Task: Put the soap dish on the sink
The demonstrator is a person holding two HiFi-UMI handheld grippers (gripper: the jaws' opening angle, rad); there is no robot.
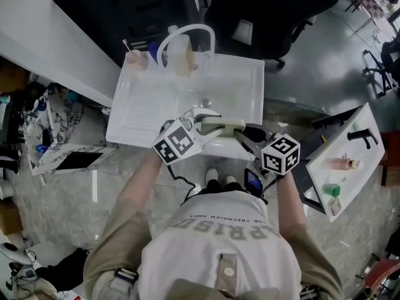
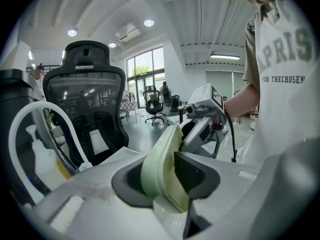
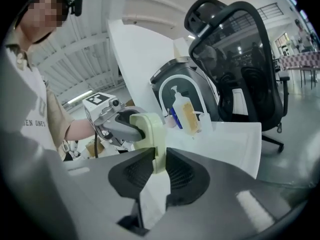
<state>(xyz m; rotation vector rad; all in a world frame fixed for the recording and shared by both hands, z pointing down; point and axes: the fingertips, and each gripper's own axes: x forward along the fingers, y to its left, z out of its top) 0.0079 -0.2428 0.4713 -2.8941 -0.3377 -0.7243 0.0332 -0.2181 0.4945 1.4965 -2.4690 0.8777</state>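
Soap dish (image 1: 222, 127) hangs mid-frame over the near rim of the sink (image 1: 140, 108), long axis left-right. Right claw (image 1: 241, 137) pinches its right end. Left claw (image 1: 209, 120) is slightly parted around the left end, not pressing.

Soap dish (image 1: 222, 128): pale green, rounded corners, tipped on edge, lifted clear, just above the near rim of the white rectangular sink (image 1: 134, 114).
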